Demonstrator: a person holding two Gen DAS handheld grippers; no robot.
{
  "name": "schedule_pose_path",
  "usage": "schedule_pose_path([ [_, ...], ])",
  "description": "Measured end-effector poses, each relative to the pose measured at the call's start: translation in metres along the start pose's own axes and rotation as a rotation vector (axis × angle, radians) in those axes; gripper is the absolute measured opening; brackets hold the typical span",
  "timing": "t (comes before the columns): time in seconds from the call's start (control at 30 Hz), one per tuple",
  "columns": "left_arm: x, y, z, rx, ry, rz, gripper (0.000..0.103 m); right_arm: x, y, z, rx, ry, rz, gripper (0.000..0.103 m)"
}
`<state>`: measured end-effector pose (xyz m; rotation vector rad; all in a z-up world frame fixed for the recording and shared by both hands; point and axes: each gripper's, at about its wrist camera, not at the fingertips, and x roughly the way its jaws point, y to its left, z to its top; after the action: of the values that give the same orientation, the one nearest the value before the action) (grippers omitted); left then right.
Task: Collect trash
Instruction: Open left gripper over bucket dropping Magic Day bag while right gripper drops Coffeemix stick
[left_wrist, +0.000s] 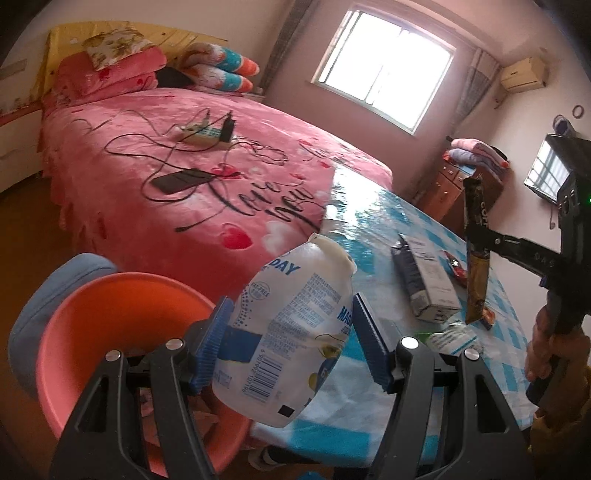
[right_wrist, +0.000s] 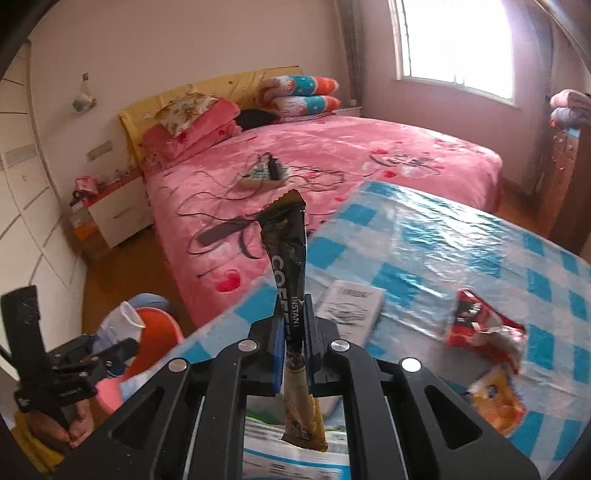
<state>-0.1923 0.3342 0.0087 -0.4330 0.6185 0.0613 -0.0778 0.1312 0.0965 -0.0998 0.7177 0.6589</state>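
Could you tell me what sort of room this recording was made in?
Most likely a home bedroom: a bed with a pink blanket, folded quilts stacked at its headboard, and a bedside cabinet next to it.

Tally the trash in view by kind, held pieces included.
Bottle: 1
Coffee sachet: 1
Box: 1
Wrappers: 2, red wrapper, orange wrapper
Green-and-white packet: 1
Total: 6
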Motion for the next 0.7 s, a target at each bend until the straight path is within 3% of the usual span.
schedule_pose_path([
  [0.3, -0.017, 0.051, -0.003, -0.075, -0.015, 0.116, 0.067, 0.050, 0.083, 0.001, 0.039, 0.126, 0.332, 0.009],
  [0.43, -0.019, 0.075, -0.010, -0.127, -0.007, 0.185, 0.068, 0.082, 0.123, -0.006, 0.052, 0.208, 0.410, 0.012],
  [0.47, -0.018, 0.083, -0.012, -0.149, 0.003, 0.205, 0.072, 0.088, 0.129, -0.007, 0.056, 0.235, 0.415, 0.013],
  [0.5, -0.018, 0.091, -0.014, -0.170, 0.014, 0.231, 0.077, 0.099, 0.135, -0.011, 0.069, 0.272, 0.427, 0.025],
  [0.53, -0.017, 0.097, -0.017, -0.187, 0.020, 0.253, 0.081, 0.105, 0.137, -0.016, 0.088, 0.293, 0.430, 0.045],
  [0.6, -0.019, 0.110, -0.020, -0.224, 0.028, 0.288, 0.083, 0.106, 0.136, -0.019, 0.109, 0.296, 0.432, 0.062],
  [0.7, -0.023, 0.118, -0.020, -0.255, 0.025, 0.322, 0.085, 0.094, 0.131, -0.020, 0.108, 0.263, 0.404, 0.071],
])
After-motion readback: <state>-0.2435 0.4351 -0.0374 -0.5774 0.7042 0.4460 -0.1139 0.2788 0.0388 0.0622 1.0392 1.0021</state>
